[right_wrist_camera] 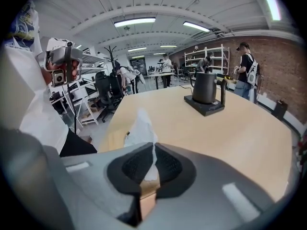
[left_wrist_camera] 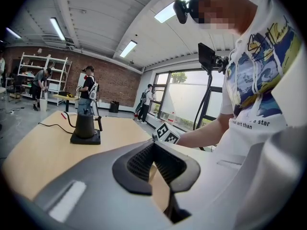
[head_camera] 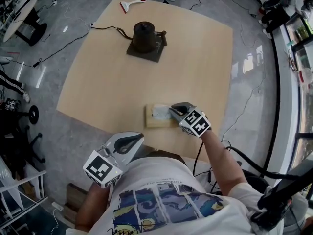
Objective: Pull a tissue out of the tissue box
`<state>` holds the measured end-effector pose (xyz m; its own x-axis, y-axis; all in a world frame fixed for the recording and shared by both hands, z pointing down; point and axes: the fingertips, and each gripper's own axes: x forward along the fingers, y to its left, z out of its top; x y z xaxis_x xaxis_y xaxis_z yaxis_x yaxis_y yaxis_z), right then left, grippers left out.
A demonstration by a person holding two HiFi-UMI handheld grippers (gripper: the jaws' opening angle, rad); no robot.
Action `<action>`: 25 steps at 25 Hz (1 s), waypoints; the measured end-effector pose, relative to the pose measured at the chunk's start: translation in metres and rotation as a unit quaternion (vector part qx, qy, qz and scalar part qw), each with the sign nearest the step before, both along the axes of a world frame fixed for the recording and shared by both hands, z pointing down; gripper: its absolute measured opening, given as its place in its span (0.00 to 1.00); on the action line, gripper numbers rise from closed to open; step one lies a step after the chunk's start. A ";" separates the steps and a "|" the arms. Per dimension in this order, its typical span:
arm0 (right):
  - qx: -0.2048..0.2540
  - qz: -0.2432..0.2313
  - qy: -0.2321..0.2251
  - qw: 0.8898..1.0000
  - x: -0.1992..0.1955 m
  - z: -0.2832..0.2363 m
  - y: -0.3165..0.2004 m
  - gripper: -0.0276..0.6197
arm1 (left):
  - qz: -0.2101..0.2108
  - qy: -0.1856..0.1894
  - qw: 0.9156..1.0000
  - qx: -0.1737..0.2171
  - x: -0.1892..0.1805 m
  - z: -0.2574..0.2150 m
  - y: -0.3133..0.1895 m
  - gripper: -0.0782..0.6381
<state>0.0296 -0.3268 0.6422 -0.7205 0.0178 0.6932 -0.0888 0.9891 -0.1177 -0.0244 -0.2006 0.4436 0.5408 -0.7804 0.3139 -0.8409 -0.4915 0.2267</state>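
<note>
In the head view the tissue box (head_camera: pixel 157 117) lies flat on the table (head_camera: pixel 195 58) near its front edge, the right gripper (head_camera: pixel 173 110) tipped down at the white tissue (head_camera: pixel 160 112) in its slot, the left gripper (head_camera: pixel 139 137) well apart by the body. The left gripper view shows jaws pressed together on nothing. The right gripper view shows jaws pinching the tissue's upright peak: limp, light, easily torn, best gripped across the fold

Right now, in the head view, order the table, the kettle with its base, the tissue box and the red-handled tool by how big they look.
1. table
2. kettle with its base
3. tissue box, close behind and partly covered by the right gripper
4. red-handled tool
</note>
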 end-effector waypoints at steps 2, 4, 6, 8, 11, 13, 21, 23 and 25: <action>0.002 0.004 0.001 1.000 0.002 0.000 0.001 0.06 | 0.002 0.000 1.000 0.001 0.000 0.000 0.002 0.11; 0.005 0.006 0.002 1.000 0.002 -0.002 0.001 0.05 | 0.003 0.001 1.000 0.002 -0.001 -0.001 0.002 0.11; 0.008 0.007 0.004 1.000 0.002 -0.003 0.000 0.05 | 0.005 0.002 1.000 0.003 -0.002 -0.002 0.003 0.11; 0.011 0.008 0.007 1.000 0.002 -0.003 0.001 0.05 | 0.006 0.002 1.000 0.004 -0.003 -0.002 0.004 0.11; 0.019 0.010 0.011 1.000 0.000 -0.005 0.003 0.05 | 0.006 0.002 1.000 0.007 -0.008 -0.002 0.008 0.11; 0.023 0.011 0.013 1.000 0.000 -0.007 0.004 0.05 | 0.006 0.002 1.000 0.010 -0.010 -0.004 0.010 0.11; 0.045 0.020 0.019 0.999 0.001 -0.019 0.006 0.05 | 0.014 0.007 1.000 0.019 -0.018 -0.007 0.023 0.11; 0.049 0.026 0.020 0.998 0.003 -0.021 0.006 0.05 | 0.016 0.006 1.000 0.021 -0.020 -0.009 0.025 0.11; 0.053 0.032 0.022 0.998 0.004 -0.023 0.005 0.05 | 0.018 0.007 1.000 0.023 -0.023 -0.010 0.028 0.11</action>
